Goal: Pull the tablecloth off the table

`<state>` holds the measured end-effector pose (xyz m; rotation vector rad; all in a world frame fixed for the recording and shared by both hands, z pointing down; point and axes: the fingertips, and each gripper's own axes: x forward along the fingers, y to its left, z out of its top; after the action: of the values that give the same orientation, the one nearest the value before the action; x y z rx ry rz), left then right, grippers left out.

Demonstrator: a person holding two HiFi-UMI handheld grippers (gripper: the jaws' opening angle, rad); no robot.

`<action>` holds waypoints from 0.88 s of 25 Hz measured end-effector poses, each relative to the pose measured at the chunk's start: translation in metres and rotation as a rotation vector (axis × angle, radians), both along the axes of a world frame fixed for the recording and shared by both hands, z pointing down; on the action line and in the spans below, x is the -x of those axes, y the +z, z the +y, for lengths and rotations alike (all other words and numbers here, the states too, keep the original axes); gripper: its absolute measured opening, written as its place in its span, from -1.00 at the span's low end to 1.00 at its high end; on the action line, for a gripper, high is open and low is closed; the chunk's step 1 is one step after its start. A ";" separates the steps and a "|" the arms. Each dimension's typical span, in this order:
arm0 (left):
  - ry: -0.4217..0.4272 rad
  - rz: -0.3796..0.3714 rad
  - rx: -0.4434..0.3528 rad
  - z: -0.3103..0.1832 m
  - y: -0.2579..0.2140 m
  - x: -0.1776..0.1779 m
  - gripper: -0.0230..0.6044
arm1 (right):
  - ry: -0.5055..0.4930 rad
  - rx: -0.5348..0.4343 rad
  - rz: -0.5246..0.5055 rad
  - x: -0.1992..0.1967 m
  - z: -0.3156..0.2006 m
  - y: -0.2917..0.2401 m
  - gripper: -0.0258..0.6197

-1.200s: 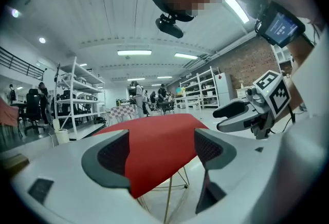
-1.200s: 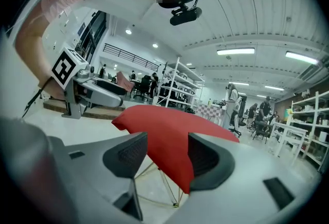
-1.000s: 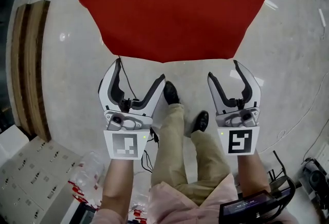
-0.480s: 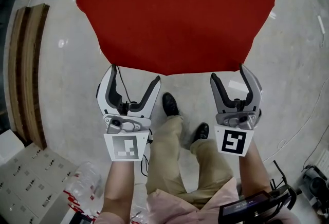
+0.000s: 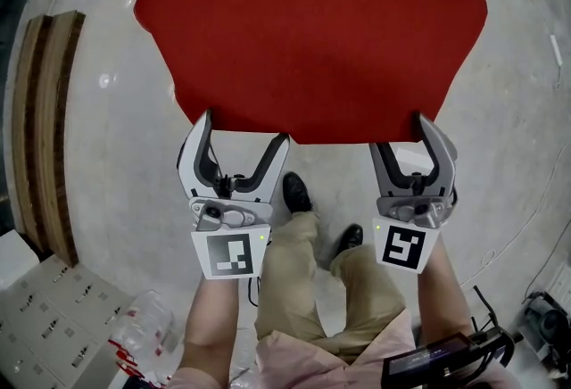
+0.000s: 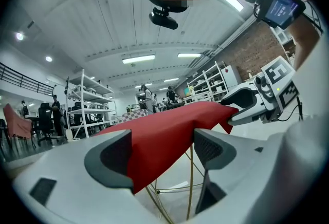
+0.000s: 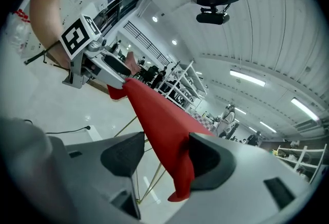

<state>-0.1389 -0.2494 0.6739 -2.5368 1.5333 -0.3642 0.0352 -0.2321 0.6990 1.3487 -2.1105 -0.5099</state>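
The left claw (image 5: 243, 139) is held open and the right claw (image 5: 399, 137) has just been opening, so the near hem of the red tablecloth (image 5: 312, 30) is taken between each pair of jaws, not yet pinched. The cloth is spread over the hidden worktop, upper centre, with nothing laid on it. Wooden boards (image 5: 49, 120) are seen at left.

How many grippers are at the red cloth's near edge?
2. Left gripper, open, at that edge's left end; right gripper, jaws just opened wider, at its right end. The cloth lies between both pairs of jaws.
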 end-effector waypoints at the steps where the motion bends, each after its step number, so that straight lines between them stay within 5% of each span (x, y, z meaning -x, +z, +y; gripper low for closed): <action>1: 0.002 -0.008 -0.002 -0.001 0.000 -0.001 0.25 | 0.001 0.002 -0.003 0.000 -0.001 -0.001 -0.06; 4: 0.021 -0.022 0.004 -0.001 0.000 -0.001 0.25 | 0.000 0.012 -0.006 0.001 -0.002 -0.007 -0.08; 12: 0.039 0.031 0.057 0.006 -0.006 0.003 0.25 | -0.003 0.010 -0.022 0.009 -0.009 -0.033 -0.67; 22: 0.033 0.005 0.075 0.007 -0.035 0.006 0.28 | 0.021 0.108 -0.030 0.021 -0.023 -0.102 -0.77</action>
<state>-0.1452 -0.2426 0.6393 -2.6183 1.5048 -0.4187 0.0142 -0.2555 0.5966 1.3238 -2.1141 -0.3632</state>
